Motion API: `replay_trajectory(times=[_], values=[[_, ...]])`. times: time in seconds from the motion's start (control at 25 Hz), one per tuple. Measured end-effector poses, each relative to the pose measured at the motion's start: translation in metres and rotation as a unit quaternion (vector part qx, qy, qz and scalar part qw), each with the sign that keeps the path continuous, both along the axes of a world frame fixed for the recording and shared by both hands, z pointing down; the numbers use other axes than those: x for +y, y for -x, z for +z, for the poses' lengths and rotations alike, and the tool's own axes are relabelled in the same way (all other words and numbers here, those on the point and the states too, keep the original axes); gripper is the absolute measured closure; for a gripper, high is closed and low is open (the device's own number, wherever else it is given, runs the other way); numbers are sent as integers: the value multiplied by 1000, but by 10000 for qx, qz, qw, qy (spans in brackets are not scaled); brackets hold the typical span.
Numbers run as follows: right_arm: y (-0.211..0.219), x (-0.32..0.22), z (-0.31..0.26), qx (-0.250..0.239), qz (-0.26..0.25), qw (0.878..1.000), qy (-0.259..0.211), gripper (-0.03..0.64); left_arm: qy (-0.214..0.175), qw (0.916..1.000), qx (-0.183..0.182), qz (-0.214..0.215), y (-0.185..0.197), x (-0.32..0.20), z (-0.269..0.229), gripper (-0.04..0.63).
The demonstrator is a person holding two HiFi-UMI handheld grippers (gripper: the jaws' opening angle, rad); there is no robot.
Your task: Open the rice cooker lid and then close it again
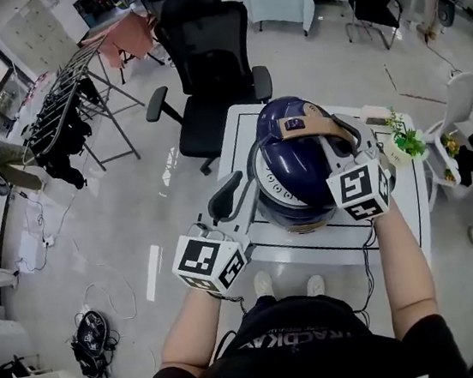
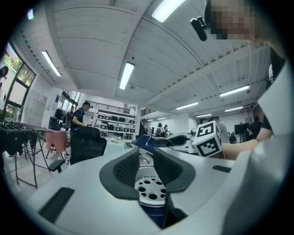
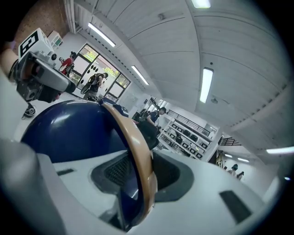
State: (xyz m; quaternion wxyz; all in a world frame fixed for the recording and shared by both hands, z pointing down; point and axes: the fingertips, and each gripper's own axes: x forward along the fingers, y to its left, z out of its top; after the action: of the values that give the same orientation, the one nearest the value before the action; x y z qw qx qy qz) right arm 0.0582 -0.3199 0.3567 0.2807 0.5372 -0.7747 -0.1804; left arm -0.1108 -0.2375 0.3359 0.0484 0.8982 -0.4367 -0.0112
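My right gripper (image 3: 140, 172) is the hand that matters here. Its jaws are closed on the tan carry handle (image 3: 138, 151) of the blue rice cooker (image 1: 295, 176), and the band runs straight up between the pads with the dome just to its left. The cooker stands in the middle of the white worktop (image 1: 242, 131), directly ahead of me. The handle's long axis arches across the top of the dome from its left side to its right, so my right hand holds it near its right end. My left gripper (image 2: 146, 158) hovers level at the cooker's left flank with its jaws apart. Nothing sits between them, and through the gap I look onto a silver plate with round holes (image 2: 149, 188) and blue casing below it. I take that plate for the lid's inner face, which would mean the lid is already tilted up toward that side, but I cannot see the hinge to be sure. The pot's inside is hidden from every view, so I cannot say what it holds. At the worktop's right edge a small pot carries a green plant (image 1: 408, 142).
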Motion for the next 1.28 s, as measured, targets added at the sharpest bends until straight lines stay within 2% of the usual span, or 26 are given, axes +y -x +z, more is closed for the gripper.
replay_trajectory(times=[0.12, 0.16, 0.72, 1.28], values=[[9, 0, 3, 297, 38, 9996, -12, 479, -9, 10000, 12, -56, 8, -9, -1, 584], [11, -1, 4, 369, 48, 9993, -6, 477, -2, 10000, 30, -39, 9, -12, -1, 591], [39, -4, 27, 1152, 133, 9932, 91, 474, 53, 9981, -226, 568, -10, -52, 5, 592], [55, -4, 47, 1785, 224, 9836, 163, 469, 219, 9905, -696, 1166, -36, -81, 36, 592]])
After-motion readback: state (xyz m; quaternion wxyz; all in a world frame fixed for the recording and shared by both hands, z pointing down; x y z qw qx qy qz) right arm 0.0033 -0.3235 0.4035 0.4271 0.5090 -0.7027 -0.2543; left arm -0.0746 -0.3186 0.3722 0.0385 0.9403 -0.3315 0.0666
